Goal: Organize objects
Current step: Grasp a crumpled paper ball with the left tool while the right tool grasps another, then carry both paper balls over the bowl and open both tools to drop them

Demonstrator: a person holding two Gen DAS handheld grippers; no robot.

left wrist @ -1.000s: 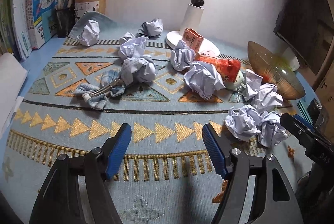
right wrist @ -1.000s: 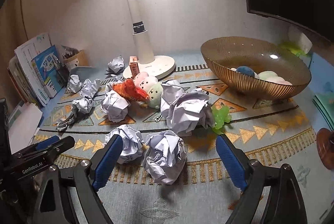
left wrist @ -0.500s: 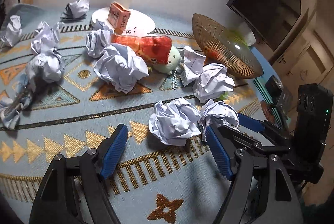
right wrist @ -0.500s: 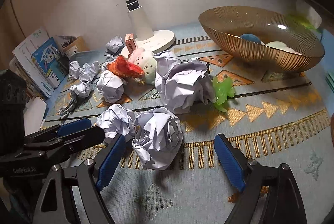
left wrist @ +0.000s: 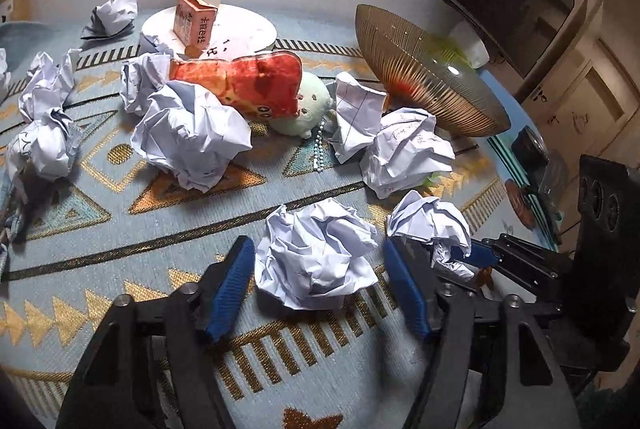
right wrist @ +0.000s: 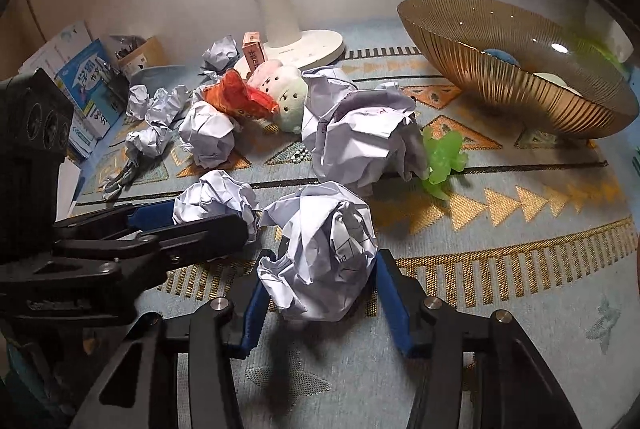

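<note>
Two crumpled paper balls lie side by side near the front of the patterned mat point(left wrist: 120, 241) that covers the worktop, each already bracketed by a claw. The nearer paper ball point(right wrist: 320, 253), white with printed grid lines showing in its creases, sits between the blue pads of the right claw point(right wrist: 320, 299); its jaws have just been closing and the pads now press its sides, so it looks gripped. The second paper ball point(left wrist: 316, 255), plain white and loosely wadded, lies between the pads of the left claw point(left wrist: 320, 285), whose jaws have also just been closing; the right pad touches the paper but a sliver of mat shows at the left pad, so this claw reads as open around it rather than clamped. Taking one wad per claw probably lets both be cleared in a single trip. Further back, more paper wads are scattered around a red-orange plush point(left wrist: 248, 85) and a pale green plush point(left wrist: 308, 109). The gold ribbed bowl point(right wrist: 520, 85), holding a few soft items, stands well apart at the right, beside a white lamp base point(right wrist: 312, 47).
</note>
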